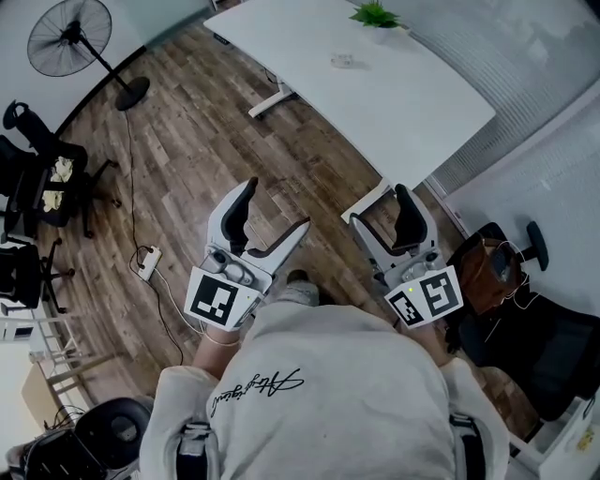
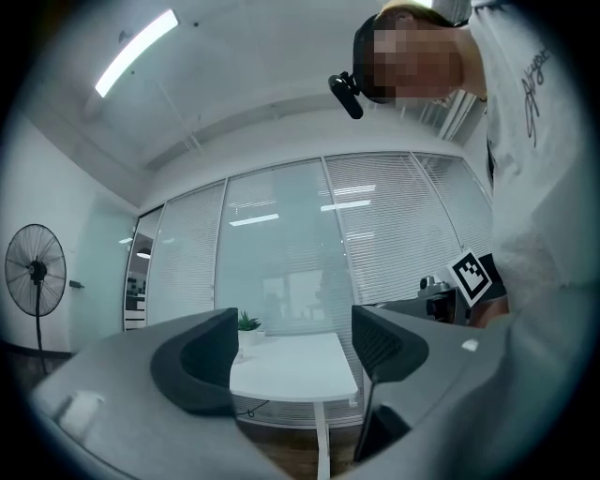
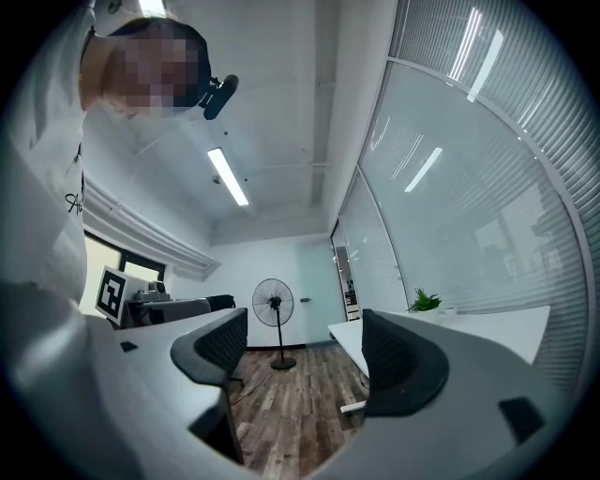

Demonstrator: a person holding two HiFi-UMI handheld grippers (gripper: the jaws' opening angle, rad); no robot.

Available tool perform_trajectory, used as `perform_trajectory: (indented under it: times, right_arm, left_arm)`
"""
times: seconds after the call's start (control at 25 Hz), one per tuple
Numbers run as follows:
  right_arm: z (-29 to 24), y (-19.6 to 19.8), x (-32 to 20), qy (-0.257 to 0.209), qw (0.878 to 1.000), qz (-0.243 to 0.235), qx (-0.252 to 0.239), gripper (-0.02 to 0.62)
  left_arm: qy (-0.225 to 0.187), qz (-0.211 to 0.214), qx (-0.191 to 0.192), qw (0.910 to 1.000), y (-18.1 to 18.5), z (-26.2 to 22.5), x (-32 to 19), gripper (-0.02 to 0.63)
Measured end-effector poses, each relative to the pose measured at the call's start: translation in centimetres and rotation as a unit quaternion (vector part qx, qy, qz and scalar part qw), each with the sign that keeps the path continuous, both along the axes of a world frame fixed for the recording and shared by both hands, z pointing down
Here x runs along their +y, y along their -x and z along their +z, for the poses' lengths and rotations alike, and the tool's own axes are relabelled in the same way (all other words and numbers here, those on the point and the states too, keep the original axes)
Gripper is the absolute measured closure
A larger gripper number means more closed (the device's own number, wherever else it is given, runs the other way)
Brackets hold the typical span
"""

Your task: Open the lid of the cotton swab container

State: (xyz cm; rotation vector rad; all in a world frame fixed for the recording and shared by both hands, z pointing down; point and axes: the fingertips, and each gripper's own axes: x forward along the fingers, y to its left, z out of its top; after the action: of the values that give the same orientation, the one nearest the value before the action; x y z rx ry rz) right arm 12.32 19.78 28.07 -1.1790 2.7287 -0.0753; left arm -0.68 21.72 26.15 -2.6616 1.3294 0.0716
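A small clear container [image 1: 343,61] lies on the white table [image 1: 412,103] at the far side of the room, too small to make out its lid. My left gripper [image 1: 272,220] is held close to my chest above the wooden floor, well short of the table, with its jaws open and empty. My right gripper [image 1: 386,223] is beside it, also open and empty. The left gripper view looks between the left gripper [image 2: 295,347] toward the table [image 2: 291,366]. Through the right gripper [image 3: 305,352] I see only floor and a fan [image 3: 273,305].
A potted plant [image 1: 375,14] stands at the table's far end. A standing fan [image 1: 70,37] is at the back left, with black office chairs [image 1: 37,178] along the left. Another chair with a bag [image 1: 506,272] is on the right. A power strip [image 1: 147,261] and cable lie on the floor.
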Motion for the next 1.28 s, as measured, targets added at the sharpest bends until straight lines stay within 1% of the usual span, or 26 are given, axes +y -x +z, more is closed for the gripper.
perform_trajectory:
  times: [0.4, 0.84, 1.08, 1.28]
  right_arm:
    - [0.5, -1.2, -0.4, 0.002, 1.0, 0.0, -0.001, 0.233]
    - [0.8, -2.1, -2.1, 0.005, 1.0, -0.002, 0.0, 0.235]
    - [1.1, -1.6, -3.1, 0.003, 1.0, -0.009, 0.002, 0.236]
    - [2.2, -0.8, -5.1, 0.01, 1.0, -0.011, 0.008, 0.238]
  left_arm:
    - [0.011, -0.004, 0.0, 0.9999, -0.5, 1.0, 0.1, 0.241]
    - [0.016, -0.017, 0.005, 0.9997, -0.7, 1.3, -1.5, 0.241]
    - [0.019, -0.022, 0.011, 0.9995, -0.2, 1.9, -2.2, 0.241]
    - [0.022, -0.022, 0.014, 0.9994, 0.6, 2.7, -4.5, 0.241]
